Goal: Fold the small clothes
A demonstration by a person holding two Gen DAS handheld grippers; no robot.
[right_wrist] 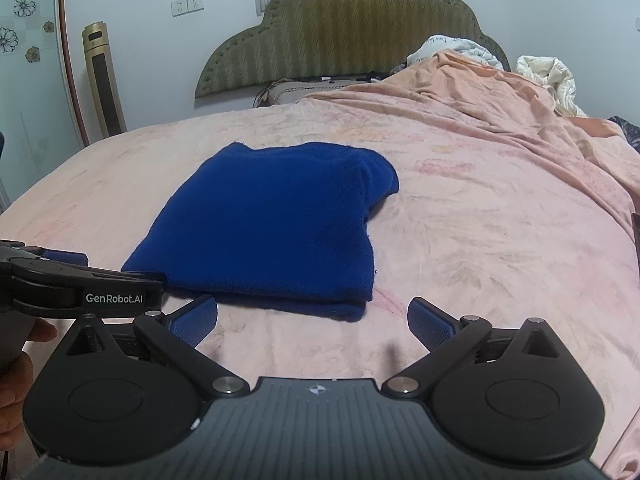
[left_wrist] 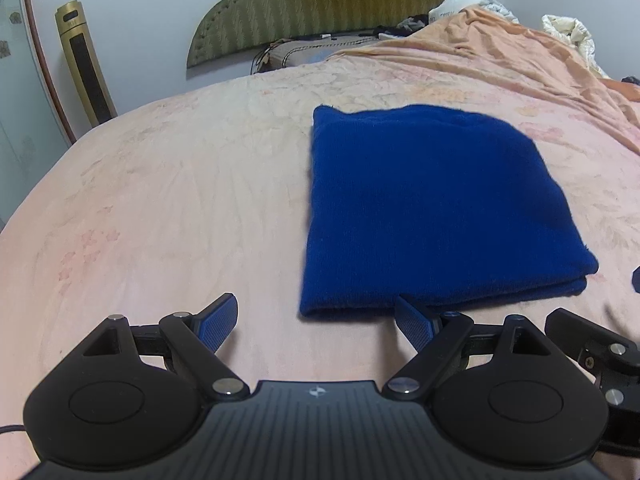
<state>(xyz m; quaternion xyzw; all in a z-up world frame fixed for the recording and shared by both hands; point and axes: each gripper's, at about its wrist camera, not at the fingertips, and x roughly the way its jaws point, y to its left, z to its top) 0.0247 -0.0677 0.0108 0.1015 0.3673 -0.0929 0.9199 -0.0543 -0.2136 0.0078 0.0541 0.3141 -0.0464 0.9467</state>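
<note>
A dark blue knitted garment lies folded into a flat rectangle on the pink bedsheet. It also shows in the right wrist view, with one rounded corner bulging at its far right. My left gripper is open and empty, just in front of the garment's near left corner. My right gripper is open and empty, just in front of the garment's near right corner. The left gripper's body shows at the left edge of the right wrist view.
A green padded headboard stands at the far end of the bed. A rumpled orange blanket and white bedding lie at the far right. A gold tower fan stands by the wall at left.
</note>
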